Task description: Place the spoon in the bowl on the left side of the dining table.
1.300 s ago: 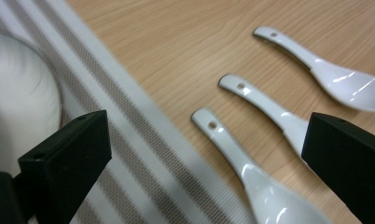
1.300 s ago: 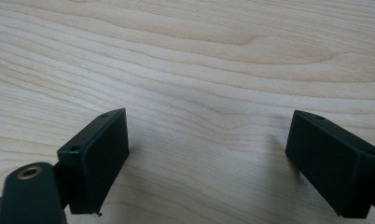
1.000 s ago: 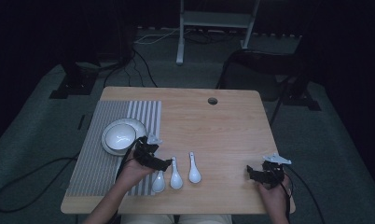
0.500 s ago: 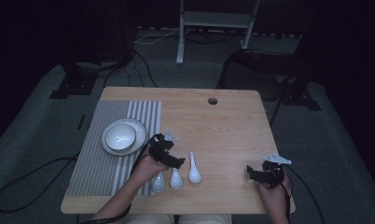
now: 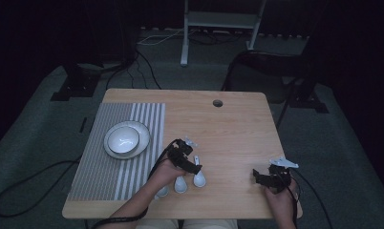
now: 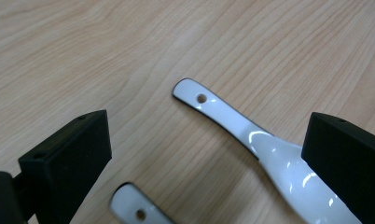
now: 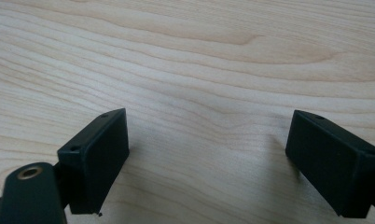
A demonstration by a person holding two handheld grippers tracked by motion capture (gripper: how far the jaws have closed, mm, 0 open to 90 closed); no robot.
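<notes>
Since the earlier frames the left gripper [image 5: 189, 161] has travelled right, away from the white bowl [image 5: 123, 139], and now hangs wide open over the rightmost glossy white ceramic spoon [image 6: 251, 140], whose handle lies between its jaws on the wooden tabletop [image 5: 238, 129], suggesting a pickup, while the right gripper [image 7: 209, 163] rests wide open and empty.

nothing here for you to read: no text, label, brand, number or sign on anything in the three views.
</notes>
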